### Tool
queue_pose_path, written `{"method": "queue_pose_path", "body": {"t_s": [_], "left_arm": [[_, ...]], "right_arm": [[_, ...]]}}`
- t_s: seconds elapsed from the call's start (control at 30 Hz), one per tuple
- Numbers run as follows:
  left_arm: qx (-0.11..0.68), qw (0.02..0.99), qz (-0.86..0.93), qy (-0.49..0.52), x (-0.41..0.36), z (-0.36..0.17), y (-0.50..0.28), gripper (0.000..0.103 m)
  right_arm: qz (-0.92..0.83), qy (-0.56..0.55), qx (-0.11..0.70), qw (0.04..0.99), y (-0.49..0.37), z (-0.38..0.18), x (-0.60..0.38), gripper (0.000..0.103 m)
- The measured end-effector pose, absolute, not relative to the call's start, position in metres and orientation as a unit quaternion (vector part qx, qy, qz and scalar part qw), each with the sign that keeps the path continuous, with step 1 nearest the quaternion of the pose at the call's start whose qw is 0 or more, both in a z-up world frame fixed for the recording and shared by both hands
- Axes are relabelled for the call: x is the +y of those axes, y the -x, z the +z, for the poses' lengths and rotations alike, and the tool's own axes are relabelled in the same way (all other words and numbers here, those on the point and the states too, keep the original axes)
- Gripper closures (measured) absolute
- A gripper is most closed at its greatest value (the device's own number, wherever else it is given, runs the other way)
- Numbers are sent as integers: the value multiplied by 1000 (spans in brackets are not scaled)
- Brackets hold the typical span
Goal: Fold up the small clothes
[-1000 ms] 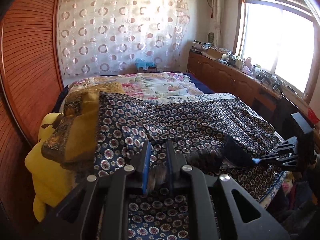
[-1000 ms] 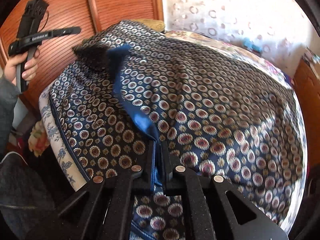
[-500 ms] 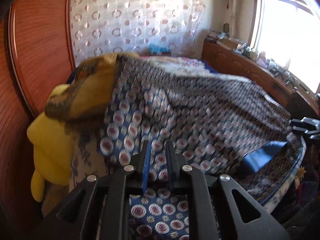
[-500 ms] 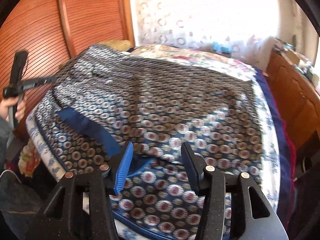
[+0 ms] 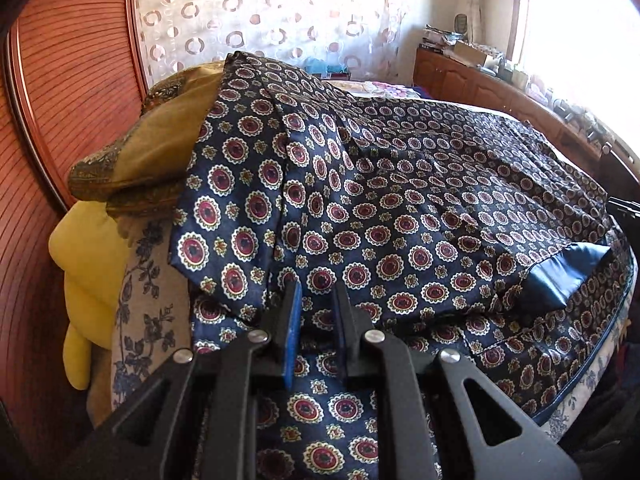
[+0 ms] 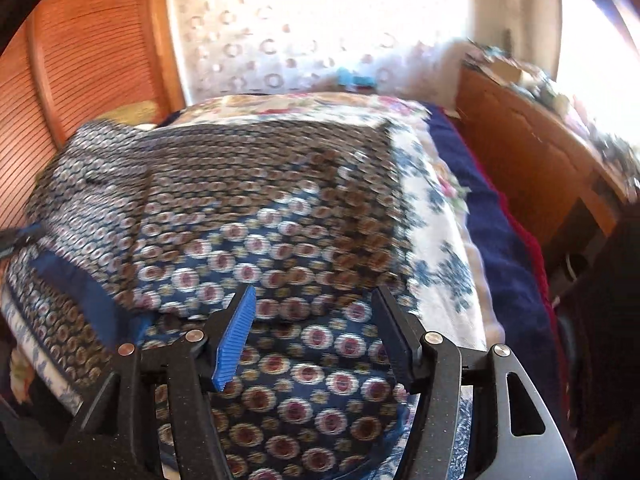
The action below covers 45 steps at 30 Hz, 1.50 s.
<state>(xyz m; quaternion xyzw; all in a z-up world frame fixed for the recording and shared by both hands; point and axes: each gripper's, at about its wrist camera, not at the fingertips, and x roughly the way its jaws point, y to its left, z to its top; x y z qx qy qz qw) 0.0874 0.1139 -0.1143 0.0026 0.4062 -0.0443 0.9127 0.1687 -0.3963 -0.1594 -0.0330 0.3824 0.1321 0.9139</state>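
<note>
The dotted cloth [image 5: 400, 208] lies long across the bed [image 6: 432, 208], and the left tongs [image 5: 316, 320] are nearly closed and seem to pinch its near edge, while the right tongs [image 6: 316, 332] are opening, empty, just above its other end.

A floral bedspread [image 6: 432, 208] covers the bed, with a yellow pillow [image 5: 86, 252] and an ochre patterned cushion [image 5: 160, 148] at its head beside ribbed wooden panelling [image 5: 60, 92]. A circle-print curtain [image 5: 256, 12] hangs behind; cluttered wooden cabinets [image 5: 480, 84] line the sunlit window [image 5: 580, 20].
</note>
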Motion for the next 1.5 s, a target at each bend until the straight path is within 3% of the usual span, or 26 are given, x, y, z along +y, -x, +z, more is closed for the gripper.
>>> {"method": "queue_pose_path", "body": {"t_s": [0.3,0.77,1.13,1.4,1.5], "left_arm": [[403,914,-44,6,118,-115,-87,88],[399,915,-52,37,128,-113,-83,88],[333,941,-3,53,151,-72,-53,88],[353,935,22,38,161,-79,-69,88],[352,935,31,37,162,-82,-73,82]], "right_arm": [[135,-31,412,901,-189,-166,-411,42],[98,25,411,906,-206,-174,-389,40],[91,49,406,908,-204,-179,-381,38],[91,50,406,908,-204,-179,-381,37],[91,50,406,908,-204,-179,-381,37]]}}
